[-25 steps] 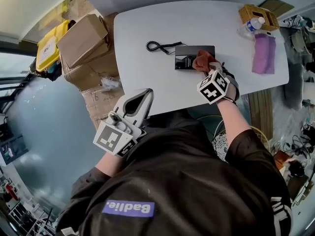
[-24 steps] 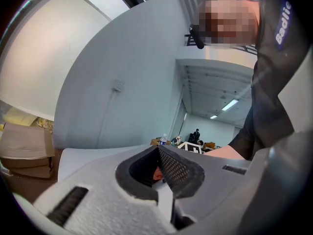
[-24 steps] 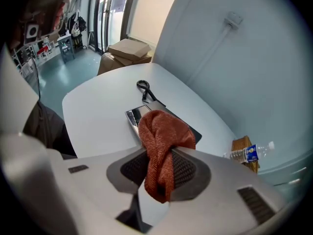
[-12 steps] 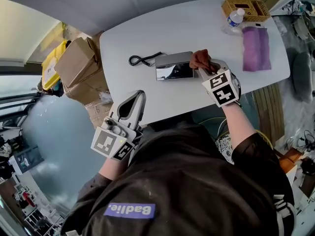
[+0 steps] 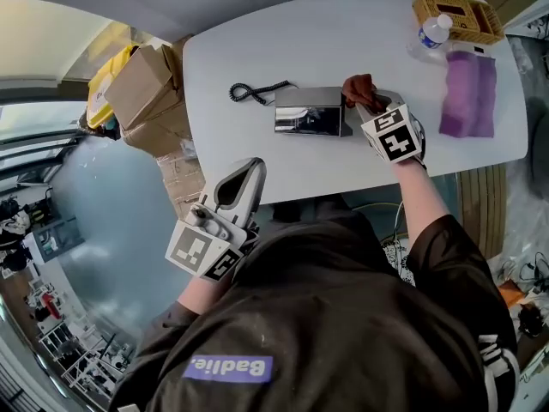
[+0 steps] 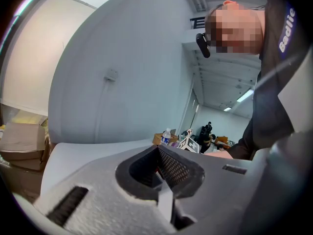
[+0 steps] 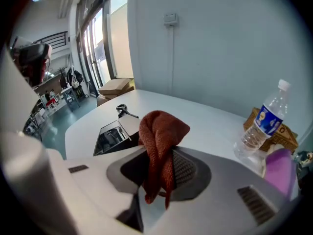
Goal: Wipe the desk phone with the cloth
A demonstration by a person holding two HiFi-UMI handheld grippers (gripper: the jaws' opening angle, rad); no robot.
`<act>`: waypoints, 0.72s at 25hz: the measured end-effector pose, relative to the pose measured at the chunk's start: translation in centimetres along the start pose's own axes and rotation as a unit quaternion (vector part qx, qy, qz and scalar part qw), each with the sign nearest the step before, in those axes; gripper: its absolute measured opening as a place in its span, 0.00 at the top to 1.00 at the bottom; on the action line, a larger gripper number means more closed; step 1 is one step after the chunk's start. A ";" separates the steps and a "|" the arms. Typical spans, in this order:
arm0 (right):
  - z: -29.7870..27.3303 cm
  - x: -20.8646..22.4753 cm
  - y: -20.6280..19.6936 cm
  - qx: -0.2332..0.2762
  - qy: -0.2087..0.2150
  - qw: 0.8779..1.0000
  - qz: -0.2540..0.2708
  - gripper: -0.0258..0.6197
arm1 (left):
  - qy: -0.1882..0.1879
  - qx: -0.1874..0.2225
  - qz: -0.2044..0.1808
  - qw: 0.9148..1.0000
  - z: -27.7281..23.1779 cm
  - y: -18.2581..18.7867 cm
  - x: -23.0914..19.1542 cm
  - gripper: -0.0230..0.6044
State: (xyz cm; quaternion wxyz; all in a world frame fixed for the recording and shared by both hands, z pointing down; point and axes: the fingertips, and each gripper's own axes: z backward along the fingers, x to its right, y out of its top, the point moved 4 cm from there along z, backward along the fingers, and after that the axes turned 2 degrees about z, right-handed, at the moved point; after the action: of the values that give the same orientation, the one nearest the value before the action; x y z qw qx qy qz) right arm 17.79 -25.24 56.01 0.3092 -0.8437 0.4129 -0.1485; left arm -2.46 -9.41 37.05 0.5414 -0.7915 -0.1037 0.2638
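A dark desk phone (image 5: 310, 111) with a coiled black cord (image 5: 254, 89) lies on the white table (image 5: 300, 41); the right gripper view shows the phone (image 7: 113, 134) too. My right gripper (image 5: 370, 99) is shut on a rust-red cloth (image 5: 358, 87), bunched at the phone's right end. In the right gripper view the cloth (image 7: 160, 146) hangs pinched between the jaws of the right gripper (image 7: 159, 180). My left gripper (image 5: 236, 187) hovers off the table's near edge, away from the phone. In its own view the left gripper (image 6: 164, 177) has its jaws together with nothing between them.
A purple cloth (image 5: 468, 93), a water bottle (image 5: 431, 33) and a wicker basket (image 5: 458, 15) sit at the table's far right. Cardboard boxes (image 5: 146, 88) and a yellow container (image 5: 103, 75) stand on the floor left of the table.
The right gripper has carried the cloth from the phone's top face to its right end. My head view has shifted. The left gripper stays off the table's edge.
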 end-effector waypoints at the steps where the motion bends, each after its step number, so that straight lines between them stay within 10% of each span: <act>1: -0.5 -0.1 -0.2 0.000 0.007 1.000 0.006 0.78 | 0.004 -0.003 0.002 1.000 0.0 -0.3 0.1 0.94; 18: 3.0 -9.4 -5.7 -0.039 0.031 0.997 0.057 0.78 | -0.035 0.016 0.000 0.999 4.7 -2.3 1.5 0.94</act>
State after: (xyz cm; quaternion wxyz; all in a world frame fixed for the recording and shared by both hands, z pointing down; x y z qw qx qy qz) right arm 16.94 -14.01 57.44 0.2713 -0.8253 0.4749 -0.1403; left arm -3.43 -4.02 37.39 0.5500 -0.7729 -0.1183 0.2935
